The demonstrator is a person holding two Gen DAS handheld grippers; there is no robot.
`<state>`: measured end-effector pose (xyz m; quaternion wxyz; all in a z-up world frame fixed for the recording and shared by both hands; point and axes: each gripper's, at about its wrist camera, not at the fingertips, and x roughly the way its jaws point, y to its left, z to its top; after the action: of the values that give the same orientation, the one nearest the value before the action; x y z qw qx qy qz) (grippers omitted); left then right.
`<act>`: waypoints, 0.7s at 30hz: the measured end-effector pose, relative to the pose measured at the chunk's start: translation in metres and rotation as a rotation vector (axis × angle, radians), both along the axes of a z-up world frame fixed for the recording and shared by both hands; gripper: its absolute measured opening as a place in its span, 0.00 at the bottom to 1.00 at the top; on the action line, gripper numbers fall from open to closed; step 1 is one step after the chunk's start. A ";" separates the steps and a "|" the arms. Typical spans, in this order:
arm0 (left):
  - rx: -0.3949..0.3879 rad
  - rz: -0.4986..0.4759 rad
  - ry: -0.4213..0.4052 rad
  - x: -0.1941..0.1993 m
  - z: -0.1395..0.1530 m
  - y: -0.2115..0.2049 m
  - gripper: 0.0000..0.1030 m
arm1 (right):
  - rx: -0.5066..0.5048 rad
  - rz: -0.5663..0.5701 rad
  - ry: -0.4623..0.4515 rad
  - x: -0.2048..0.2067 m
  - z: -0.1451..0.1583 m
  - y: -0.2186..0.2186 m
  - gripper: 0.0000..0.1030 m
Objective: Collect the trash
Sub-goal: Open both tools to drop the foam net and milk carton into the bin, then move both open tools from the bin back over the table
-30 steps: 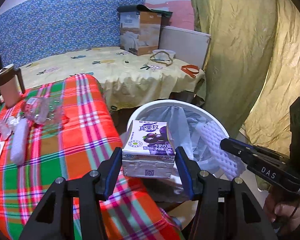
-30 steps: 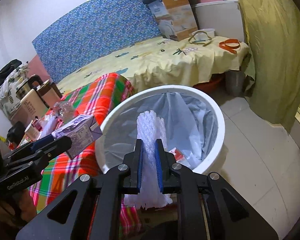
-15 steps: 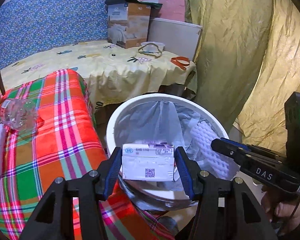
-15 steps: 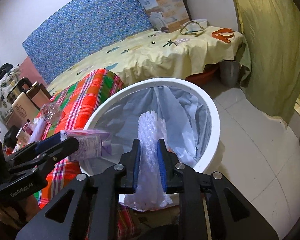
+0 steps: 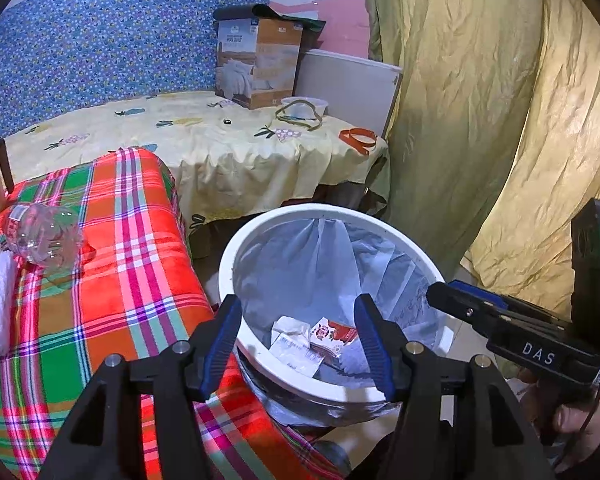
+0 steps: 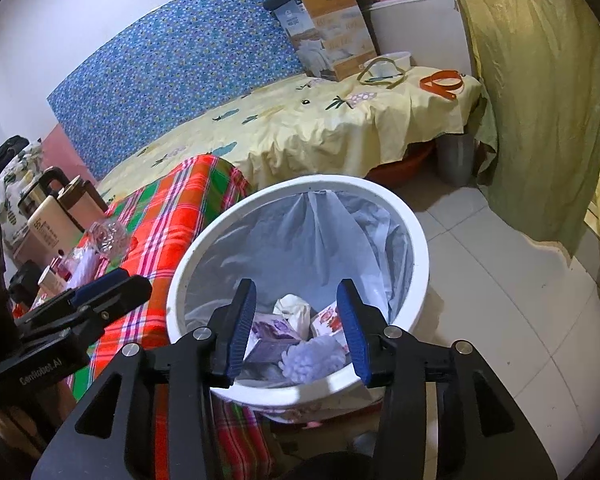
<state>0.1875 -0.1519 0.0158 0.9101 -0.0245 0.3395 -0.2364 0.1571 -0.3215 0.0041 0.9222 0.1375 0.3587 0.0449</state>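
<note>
Right wrist view: your right gripper [image 6: 297, 330] and left gripper [image 5: 298, 340], jaws just opened, hang empty over the bin [image 6: 414, 240]; carton [image 6: 270, 336] and foam [image 6: 312, 358] are inside, a bottle [image 5: 44, 232] remains on the surface [image 5: 112, 280].

Left gripper [image 5: 298, 338]: pitched downward, jaws spread wide, nothing between the blue pads [image 5: 222, 342]. The jaws have just been opening further.

Right gripper [image 6: 296, 326]: pitched downward at a similar angle, jaws parted, nothing between the pads [image 6: 242, 326]. The jaws have just been opening from a closed position.

The two grippers sit side by side, each visible at the edge of the other's view. A hand [image 5: 572, 420] grips the handle of the right gripper at the lower right of the left wrist view.
</note>
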 end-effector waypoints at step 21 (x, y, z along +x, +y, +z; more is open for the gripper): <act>-0.010 0.158 0.001 -0.059 0.001 0.074 0.59 | -0.020 0.209 -0.046 -0.026 0.014 0.063 0.43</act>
<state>0.1289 -0.0777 0.0169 0.9256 -0.0557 0.3357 -0.1654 0.1316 -0.2588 0.0185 0.9218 0.0890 0.3502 0.1403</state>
